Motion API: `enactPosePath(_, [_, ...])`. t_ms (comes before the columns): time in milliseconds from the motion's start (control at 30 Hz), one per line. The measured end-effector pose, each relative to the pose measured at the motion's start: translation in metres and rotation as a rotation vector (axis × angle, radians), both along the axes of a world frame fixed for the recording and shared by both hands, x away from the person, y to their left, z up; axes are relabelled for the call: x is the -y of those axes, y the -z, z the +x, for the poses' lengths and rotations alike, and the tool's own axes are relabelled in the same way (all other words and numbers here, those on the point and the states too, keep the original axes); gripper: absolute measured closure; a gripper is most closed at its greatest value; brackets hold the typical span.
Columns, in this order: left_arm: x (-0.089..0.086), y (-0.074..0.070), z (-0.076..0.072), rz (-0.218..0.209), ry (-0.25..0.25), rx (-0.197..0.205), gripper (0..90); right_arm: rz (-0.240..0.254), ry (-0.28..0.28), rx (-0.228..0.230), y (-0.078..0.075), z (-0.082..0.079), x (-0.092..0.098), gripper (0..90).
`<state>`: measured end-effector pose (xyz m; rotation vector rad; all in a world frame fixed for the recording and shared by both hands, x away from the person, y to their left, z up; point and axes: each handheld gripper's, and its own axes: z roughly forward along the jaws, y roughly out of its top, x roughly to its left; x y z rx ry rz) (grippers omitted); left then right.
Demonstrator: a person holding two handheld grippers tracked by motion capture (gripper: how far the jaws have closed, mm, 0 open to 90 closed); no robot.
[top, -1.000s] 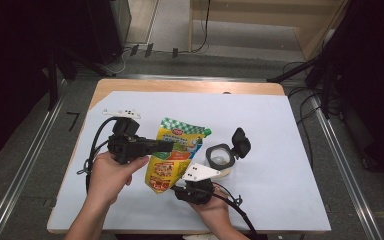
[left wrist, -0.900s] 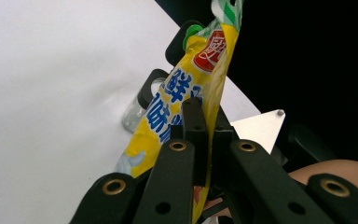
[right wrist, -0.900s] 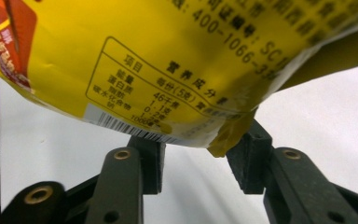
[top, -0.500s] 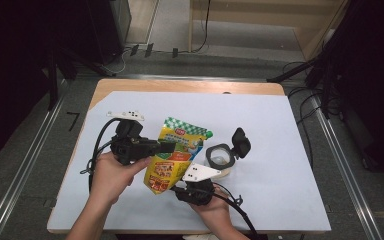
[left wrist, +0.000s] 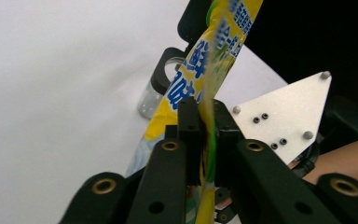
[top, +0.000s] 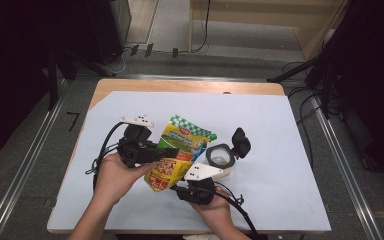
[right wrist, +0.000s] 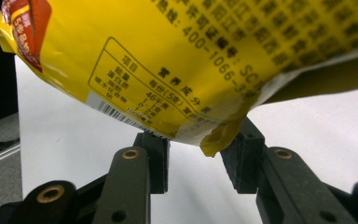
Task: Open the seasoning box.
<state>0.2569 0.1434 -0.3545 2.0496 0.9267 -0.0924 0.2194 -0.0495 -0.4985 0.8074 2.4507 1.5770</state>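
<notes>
Pouch (top: 180, 152) tilted, top away

Bright even overhead light, dark surroundings, close-up pics blurry w/ glare

The high view looks forward and down on the whole surface (top: 290, 150) from above. Each claw view rides low behind its own jaws, very close to the pouch (left wrist: 200, 70); all three views share that pouch and the white surface around it.
</notes>
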Motion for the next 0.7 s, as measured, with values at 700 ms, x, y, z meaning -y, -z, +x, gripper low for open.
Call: enactPosePath(700, [0.001, -0.006, 0.000, -0.154, -0.007, -0.111, 90.0, 0.048, 0.078, 0.155, 0.009, -0.010, 0.004, 60.8])
